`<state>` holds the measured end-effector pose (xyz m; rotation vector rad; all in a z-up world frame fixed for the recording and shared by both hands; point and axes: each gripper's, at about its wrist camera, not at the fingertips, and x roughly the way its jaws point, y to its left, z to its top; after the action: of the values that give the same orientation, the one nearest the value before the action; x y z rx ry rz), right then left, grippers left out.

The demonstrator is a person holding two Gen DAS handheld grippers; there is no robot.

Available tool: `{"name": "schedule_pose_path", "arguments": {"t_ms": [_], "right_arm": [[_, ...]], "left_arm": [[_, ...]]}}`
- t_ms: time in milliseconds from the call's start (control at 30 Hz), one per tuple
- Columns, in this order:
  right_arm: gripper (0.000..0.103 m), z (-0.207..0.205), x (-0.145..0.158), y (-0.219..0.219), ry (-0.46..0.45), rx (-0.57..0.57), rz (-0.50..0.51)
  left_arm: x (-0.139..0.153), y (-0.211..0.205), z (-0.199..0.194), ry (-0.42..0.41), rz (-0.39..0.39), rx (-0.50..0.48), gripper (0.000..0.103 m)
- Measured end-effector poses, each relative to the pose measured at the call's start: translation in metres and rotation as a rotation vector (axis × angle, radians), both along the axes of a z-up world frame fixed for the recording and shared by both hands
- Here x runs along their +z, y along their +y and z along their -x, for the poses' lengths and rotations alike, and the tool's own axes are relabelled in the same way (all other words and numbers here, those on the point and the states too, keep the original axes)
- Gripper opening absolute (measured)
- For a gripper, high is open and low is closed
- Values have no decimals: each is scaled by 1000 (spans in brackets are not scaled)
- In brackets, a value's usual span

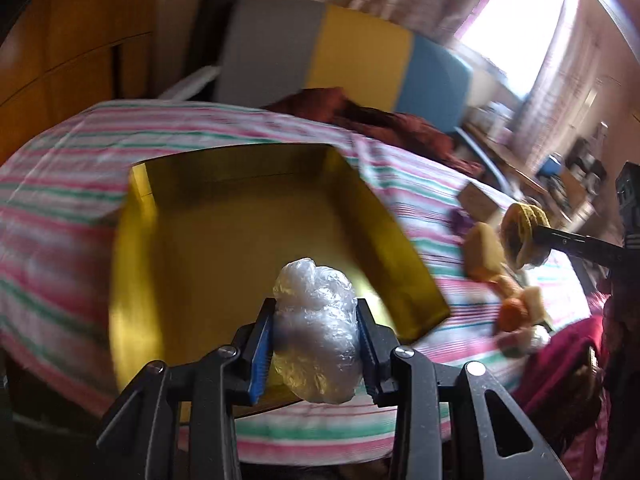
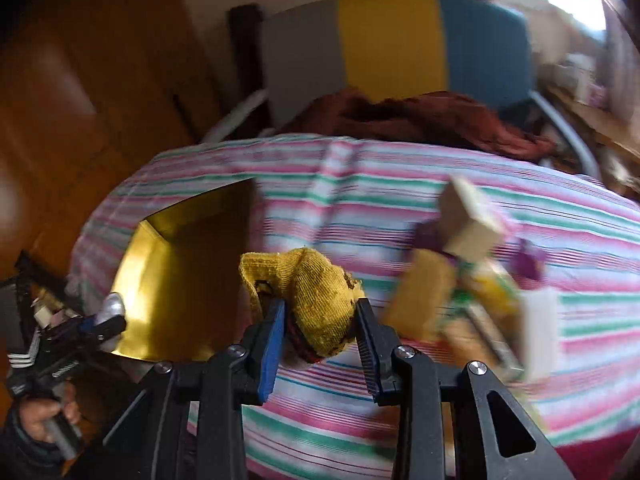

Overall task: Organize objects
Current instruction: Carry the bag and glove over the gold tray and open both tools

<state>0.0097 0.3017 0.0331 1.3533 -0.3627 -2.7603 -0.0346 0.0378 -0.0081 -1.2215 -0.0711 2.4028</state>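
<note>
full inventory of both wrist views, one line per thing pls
box: 1, yellow inside, open, on the striped cloth, left side
striped cloth: 1, pink, green and white, covers the surface
plastic wad: 1, clear, crumpled, in the left gripper
knit cloth: 1, mustard yellow, in the right gripper
loose pile: count unclear (blurred), tan, purple and white blocks, on the cloth at right
orange ball: 1, orange, in the pile
dark red fabric: 1, bunched behind the cloth
panel: 1, grey, yellow and blue, at the back
left gripper: black, blue pad, over the box's near edge
right gripper: black, blue pad, above the cloth
hand: 1, on the left gripper's handle
</note>
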Motion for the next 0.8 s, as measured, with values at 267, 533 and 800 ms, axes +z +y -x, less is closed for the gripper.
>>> {"name": "schedule_pose_path", "arguments": {"t_ms": [267,533,800], "right_arm": [[41,60,-52,-113,-107,237,145],[73,68,-96,-159,-191,332,200],[103,25,-43,-159,89,303,-103]], "left_arm": [[-7,-56,16,0,44,142,44],[-15,-87,11,-23,43,247,48],[1,-85,6,40,24,291,50]]}}
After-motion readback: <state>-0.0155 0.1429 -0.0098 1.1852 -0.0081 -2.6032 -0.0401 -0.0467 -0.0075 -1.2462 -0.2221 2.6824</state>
